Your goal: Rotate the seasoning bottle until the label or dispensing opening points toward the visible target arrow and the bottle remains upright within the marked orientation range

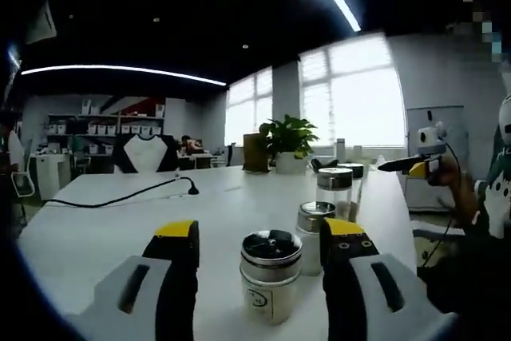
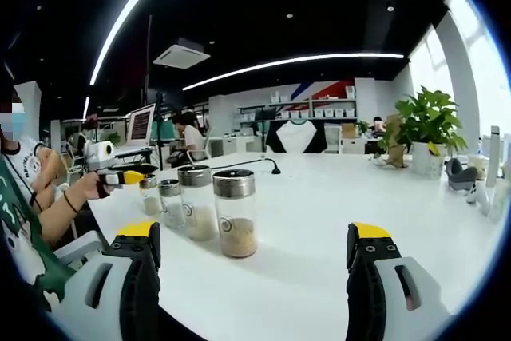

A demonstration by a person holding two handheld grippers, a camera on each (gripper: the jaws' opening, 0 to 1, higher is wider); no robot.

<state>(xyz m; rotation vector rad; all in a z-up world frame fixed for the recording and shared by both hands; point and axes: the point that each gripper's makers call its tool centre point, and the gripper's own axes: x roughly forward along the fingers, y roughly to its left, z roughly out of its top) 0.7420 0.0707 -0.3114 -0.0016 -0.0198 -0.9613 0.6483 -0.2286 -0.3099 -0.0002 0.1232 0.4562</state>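
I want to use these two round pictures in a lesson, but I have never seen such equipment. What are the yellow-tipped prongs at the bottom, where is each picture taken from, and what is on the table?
A person holds a two-jaw tool in each hand, and a camera rides on each tool, looking forward along its jaws. The yellow-tipped prongs are those jaws.

In the left gripper view, the left gripper stands open around a seasoning bottle with a metal shaker lid, not yet squeezing it. Behind it more bottles stand in a row on the white table.

In the right gripper view, the right gripper is open and holds nothing. It looks at the same row from the other end, the nearest glass bottle partly filled with brown seasoning.

A potted plant and a black cable also sit on the table. I cannot see any arrow mark.
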